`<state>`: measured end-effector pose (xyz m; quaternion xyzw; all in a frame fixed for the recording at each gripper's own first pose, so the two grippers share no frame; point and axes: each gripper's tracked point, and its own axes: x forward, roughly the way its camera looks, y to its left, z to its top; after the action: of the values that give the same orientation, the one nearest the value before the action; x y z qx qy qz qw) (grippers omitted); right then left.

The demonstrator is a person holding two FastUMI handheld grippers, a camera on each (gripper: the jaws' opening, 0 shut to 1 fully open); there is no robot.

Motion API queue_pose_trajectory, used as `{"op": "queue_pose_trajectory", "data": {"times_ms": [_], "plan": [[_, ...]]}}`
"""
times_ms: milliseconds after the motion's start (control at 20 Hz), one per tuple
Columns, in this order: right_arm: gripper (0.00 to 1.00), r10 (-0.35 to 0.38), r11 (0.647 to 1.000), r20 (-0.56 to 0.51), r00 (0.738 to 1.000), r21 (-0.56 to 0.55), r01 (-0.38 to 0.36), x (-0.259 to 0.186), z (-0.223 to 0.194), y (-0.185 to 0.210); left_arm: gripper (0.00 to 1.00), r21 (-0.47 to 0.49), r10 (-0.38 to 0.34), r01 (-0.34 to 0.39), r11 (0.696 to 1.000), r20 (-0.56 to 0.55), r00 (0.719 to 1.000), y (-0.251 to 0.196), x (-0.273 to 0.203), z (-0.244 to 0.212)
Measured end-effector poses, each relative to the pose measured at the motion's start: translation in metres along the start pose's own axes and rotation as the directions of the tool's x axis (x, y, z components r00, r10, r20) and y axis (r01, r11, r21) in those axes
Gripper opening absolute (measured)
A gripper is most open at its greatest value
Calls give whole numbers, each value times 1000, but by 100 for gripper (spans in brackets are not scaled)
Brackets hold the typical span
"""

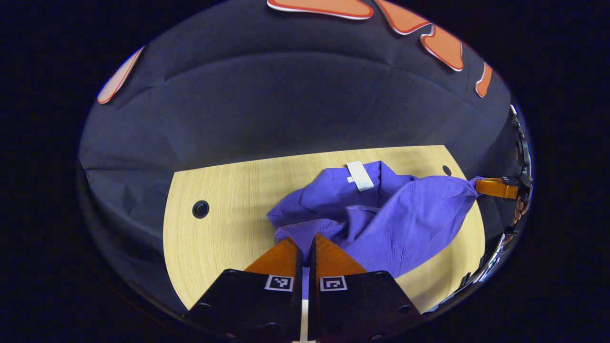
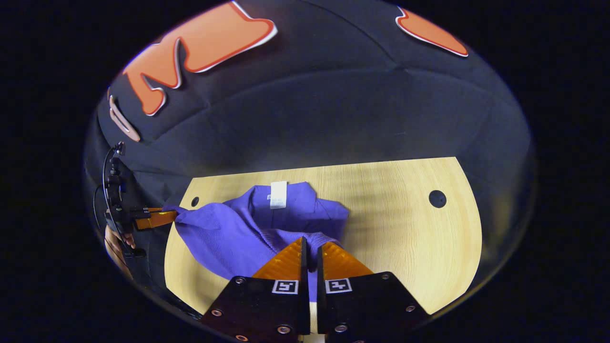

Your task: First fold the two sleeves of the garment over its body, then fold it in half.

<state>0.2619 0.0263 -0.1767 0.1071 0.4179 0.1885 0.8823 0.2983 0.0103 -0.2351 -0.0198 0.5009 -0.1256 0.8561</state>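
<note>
Lifting off the table [image 1: 214, 238], the purple garment [image 1: 405, 224] is pinched by both grippers, left gripper [image 1: 306, 243] & right gripper [image 2: 312, 250] clamped on fabric; bunched, no sleeve folds seen, all steps judged left.

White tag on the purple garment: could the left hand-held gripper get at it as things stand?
Probably not yet: the left hand-held gripper is shut on the garment. The white tag lies uncovered beyond it, so after releasing, the way looks free.

You're working in a recording booth, not a home. Black cloth wall [image 1: 286, 105] closes in behind a pale wooden table [image 1: 224, 190], which has round cable holes [image 1: 200, 209] like a desk.
</note>
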Motion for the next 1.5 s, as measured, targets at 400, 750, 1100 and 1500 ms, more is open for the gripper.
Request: {"op": "queue_pose_trajectory", "data": {"times_ms": [400,750,1100,1500], "plan": [[6,-1,999,-34,999,52,3,58,22,-19,6,105,61,-58,993,-25,998,10,52,26],[9,-10,993,-52,999,113,16,99,26,-36,6,150,123,-114,982,-55,991,18,89,26],[67,-12,986,29,1000,168,7,100,47,-50,43,185,228,-234,954,55,972,38,95,46],[94,-100,994,96,990,53,95,50,40,-61,73,69,167,-173,982,82,982,5,99,50]]}}
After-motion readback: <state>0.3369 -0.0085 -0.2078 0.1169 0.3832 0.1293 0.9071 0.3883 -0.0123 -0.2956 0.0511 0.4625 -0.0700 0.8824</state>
